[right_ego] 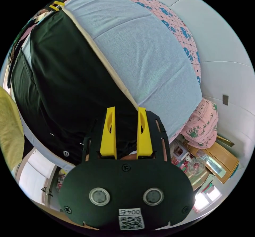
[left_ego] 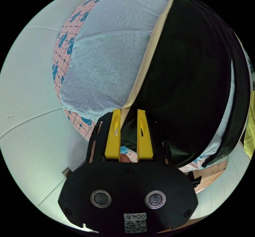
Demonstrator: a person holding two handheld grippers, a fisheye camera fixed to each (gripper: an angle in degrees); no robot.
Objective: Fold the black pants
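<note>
While the black cloth pants [left_ego: 191, 69] cover the pale blue sheet [left_ego: 111, 54] at frame right, left gripper [left_ego: 128, 115] and right gripper [right_ego: 126, 112] show yellow jaws apart around pants fabric, clamping unclear.

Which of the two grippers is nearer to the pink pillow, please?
Right. The right gripper sits at the pants end where the pink pillow lies close beside it. The left gripper holds the pants' other end, where I see no pillow.

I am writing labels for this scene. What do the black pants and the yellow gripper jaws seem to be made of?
The black pants look like a smooth, matte woven fabric with a cream side stripe; the fibre cannot be told. The left gripper and the right gripper have yellow jaws that look like hard, matte moulded plastic.
</note>
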